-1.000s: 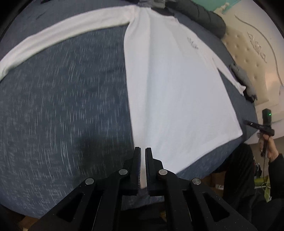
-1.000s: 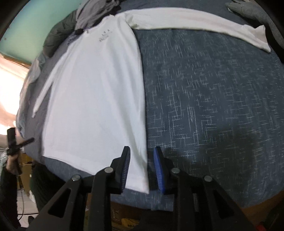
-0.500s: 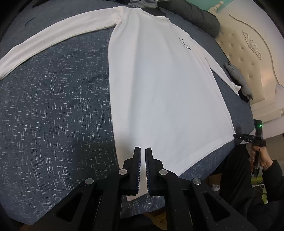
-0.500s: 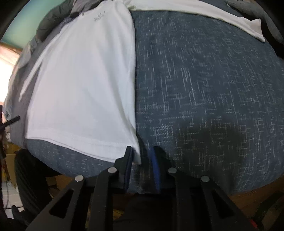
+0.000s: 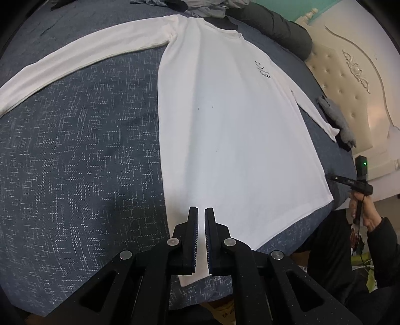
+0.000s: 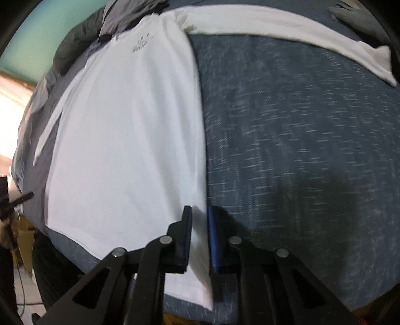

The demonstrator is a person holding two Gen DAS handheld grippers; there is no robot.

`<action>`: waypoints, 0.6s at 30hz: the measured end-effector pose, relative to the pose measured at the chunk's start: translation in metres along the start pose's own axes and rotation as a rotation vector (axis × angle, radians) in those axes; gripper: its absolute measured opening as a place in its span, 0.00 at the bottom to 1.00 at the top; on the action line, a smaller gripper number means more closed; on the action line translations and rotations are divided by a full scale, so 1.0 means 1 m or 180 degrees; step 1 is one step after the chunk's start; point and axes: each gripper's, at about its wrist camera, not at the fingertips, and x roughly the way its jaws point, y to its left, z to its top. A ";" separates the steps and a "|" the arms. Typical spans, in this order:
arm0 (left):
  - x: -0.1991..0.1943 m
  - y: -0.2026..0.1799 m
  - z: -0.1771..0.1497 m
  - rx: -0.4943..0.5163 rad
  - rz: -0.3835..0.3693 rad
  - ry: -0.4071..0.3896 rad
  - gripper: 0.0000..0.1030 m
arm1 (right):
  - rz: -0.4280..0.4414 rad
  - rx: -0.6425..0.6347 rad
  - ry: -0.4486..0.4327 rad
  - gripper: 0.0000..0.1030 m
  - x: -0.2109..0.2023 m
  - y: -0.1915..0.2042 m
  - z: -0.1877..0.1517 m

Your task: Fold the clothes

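A white long-sleeved shirt (image 5: 225, 125) lies flat, chest print up, on a dark blue bed cover (image 5: 75, 162). One sleeve (image 5: 75, 57) stretches out to the left. My left gripper (image 5: 201, 215) is shut on the hem at the shirt's near left corner, with white cloth showing between its pads. In the right wrist view the shirt (image 6: 125, 137) fills the left half and its other sleeve (image 6: 287, 27) runs along the top. My right gripper (image 6: 200, 212) is closing on the other hem corner, and cloth fills the narrow gap between its jaws.
A dark padded roll (image 5: 275, 32) and grey clothes (image 5: 205, 7) lie beyond the collar. A grey garment (image 5: 337, 120) sits by the cream tufted headboard (image 5: 350, 75). A hand with a black device (image 5: 360, 185) hangs off the bed's near edge. The bed cover (image 6: 300, 150) lies bare beside the shirt.
The right gripper's jaws have drawn together around the hem corner. The left gripper has stayed shut on the hem while its view pulled back a little, showing more of the shirt.
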 end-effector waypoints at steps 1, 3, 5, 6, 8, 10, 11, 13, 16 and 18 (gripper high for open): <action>0.001 0.000 0.000 -0.0002 0.0003 0.0003 0.05 | -0.0010 -0.0025 0.0028 0.05 0.004 0.001 0.001; 0.004 0.000 -0.001 -0.0013 0.0019 0.0014 0.05 | 0.0020 -0.0001 -0.0003 0.03 0.004 -0.002 -0.001; 0.003 0.002 -0.002 -0.0023 0.0022 0.0017 0.05 | -0.0033 -0.0004 -0.0177 0.02 -0.003 -0.005 0.001; 0.002 0.003 -0.002 -0.0028 0.0022 0.0017 0.05 | -0.0033 0.0011 -0.0267 0.02 -0.010 -0.008 0.000; 0.003 0.004 -0.003 -0.0026 0.0025 0.0029 0.05 | -0.0060 0.0017 -0.0354 0.02 -0.016 -0.014 -0.002; 0.006 0.004 -0.003 -0.0031 0.0033 0.0044 0.05 | -0.0062 0.0015 -0.0335 0.02 -0.014 -0.016 -0.002; 0.007 0.004 -0.003 -0.0038 0.0036 0.0050 0.05 | -0.0082 0.0002 -0.0321 0.02 -0.013 -0.016 -0.002; 0.009 0.002 -0.003 -0.0042 0.0022 0.0053 0.05 | -0.0089 0.0020 -0.0284 0.02 -0.037 -0.017 -0.016; 0.010 -0.004 -0.003 0.0000 0.0011 0.0063 0.05 | -0.0090 0.0024 -0.0294 0.03 -0.051 -0.020 -0.020; 0.009 -0.008 -0.003 0.0032 0.0006 0.0062 0.05 | -0.0101 0.0124 -0.0295 0.05 -0.050 -0.024 -0.018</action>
